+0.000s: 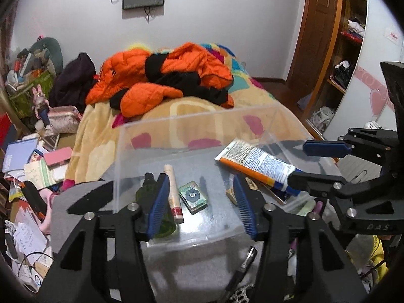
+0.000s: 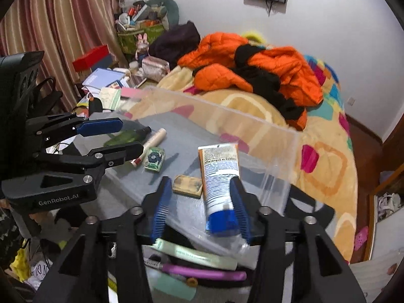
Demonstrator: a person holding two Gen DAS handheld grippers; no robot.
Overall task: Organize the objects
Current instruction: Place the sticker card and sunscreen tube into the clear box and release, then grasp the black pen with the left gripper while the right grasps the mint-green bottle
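Hovering left gripper [image 1: 199, 199] jaws apart over clear bin [image 1: 192, 121], right gripper [image 2: 202, 209] beside tube [image 2: 219, 174]

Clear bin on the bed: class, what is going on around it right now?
A person with a gripper in each hand is sorting small items into the clear bin. The right gripper is open, with a blue-capped tube lying between its fingers over the bin's edge; whether it is gripped is unclear. The left gripper is open over the bin. Inside lie a green bottle, a slim tube and a small tin.
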